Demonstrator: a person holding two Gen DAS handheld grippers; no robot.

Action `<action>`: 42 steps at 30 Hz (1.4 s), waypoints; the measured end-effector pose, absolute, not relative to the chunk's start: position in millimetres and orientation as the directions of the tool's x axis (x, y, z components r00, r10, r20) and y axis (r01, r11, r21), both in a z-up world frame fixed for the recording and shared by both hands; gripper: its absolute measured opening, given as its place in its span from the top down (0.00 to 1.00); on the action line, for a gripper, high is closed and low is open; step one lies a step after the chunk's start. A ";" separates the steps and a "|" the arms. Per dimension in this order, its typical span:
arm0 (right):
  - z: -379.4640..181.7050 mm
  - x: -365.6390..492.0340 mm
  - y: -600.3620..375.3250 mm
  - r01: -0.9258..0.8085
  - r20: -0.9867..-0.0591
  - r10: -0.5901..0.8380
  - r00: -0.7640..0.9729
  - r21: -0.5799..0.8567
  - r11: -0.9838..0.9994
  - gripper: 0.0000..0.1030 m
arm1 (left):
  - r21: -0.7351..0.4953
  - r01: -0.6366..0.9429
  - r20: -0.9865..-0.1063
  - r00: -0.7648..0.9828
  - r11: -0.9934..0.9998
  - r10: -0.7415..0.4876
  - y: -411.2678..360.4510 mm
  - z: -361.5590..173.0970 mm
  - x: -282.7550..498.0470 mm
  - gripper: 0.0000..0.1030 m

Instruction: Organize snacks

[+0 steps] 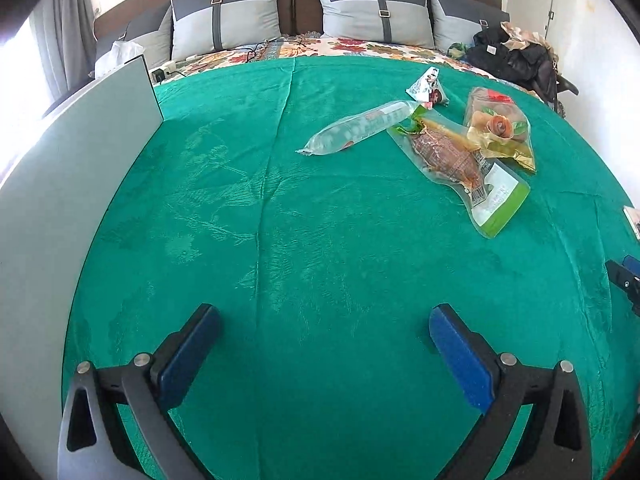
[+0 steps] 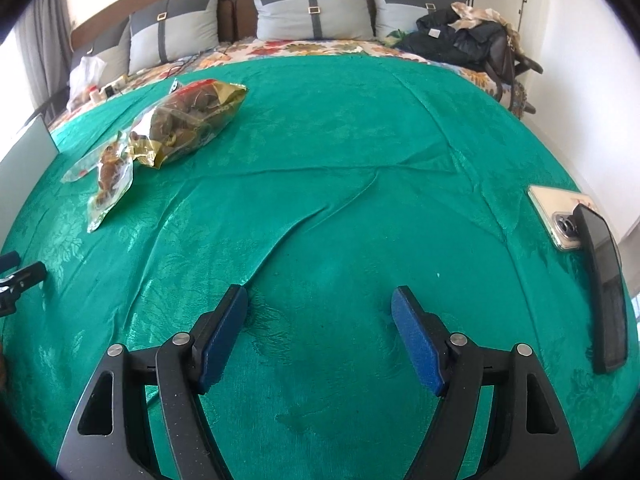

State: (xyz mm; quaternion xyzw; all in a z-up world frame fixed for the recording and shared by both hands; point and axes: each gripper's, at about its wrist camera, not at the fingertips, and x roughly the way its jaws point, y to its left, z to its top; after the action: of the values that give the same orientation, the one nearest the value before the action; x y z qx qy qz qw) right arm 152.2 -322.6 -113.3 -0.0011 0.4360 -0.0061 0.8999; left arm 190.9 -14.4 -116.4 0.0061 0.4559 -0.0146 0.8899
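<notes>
Several snack packs lie on the green bedspread [image 1: 280, 200]. A clear tube-shaped pack [image 1: 360, 128] lies beside a vacuum pack of brown meat with a green label [image 1: 460, 164], a gold bag of pastries [image 1: 500, 128] and a small triangular pack [image 1: 428, 88]. In the right wrist view the gold bag [image 2: 192, 120] and the meat pack [image 2: 110, 176] lie far left. My left gripper [image 1: 324, 320] stands open over bare cloth, well short of the snacks. My right gripper [image 2: 320, 300] is open too, nothing between its blue pads.
A grey flat box or panel [image 1: 80, 152] stands at the left edge. Two phones [image 2: 560, 216] [image 2: 604, 292] lie at the right of the bedspread. Pillows [image 1: 224, 20] line the headboard, and dark clothes [image 1: 512, 56] are piled at the back right.
</notes>
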 end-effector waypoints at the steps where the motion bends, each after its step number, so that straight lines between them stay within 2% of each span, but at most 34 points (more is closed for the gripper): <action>1: -113.8 152.4 -323.1 0.014 -0.786 -0.014 0.618 -0.007 1.000 0.22 | -0.002 0.031 -0.811 0.584 1.000 -0.020 -14.1 -116.3 191.1 0.00; 11: -114.6 154.1 -326.3 0.033 -0.792 -0.024 0.610 -0.004 0.999 0.14 | -0.006 0.031 -0.812 0.583 0.999 -0.023 -13.4 -116.2 192.0 0.00; 42: -113.6 155.0 -325.6 0.035 -0.793 -0.024 0.608 -0.004 0.999 0.12 | -0.007 0.032 -0.812 0.583 0.999 -0.024 -13.1 -115.9 191.8 0.00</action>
State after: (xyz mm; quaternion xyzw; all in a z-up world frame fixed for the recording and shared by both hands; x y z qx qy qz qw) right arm 155.0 -325.6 -113.6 0.0059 0.4423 -0.0165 0.8967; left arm 191.8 -13.1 -115.9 0.0044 0.4562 -0.0157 0.8897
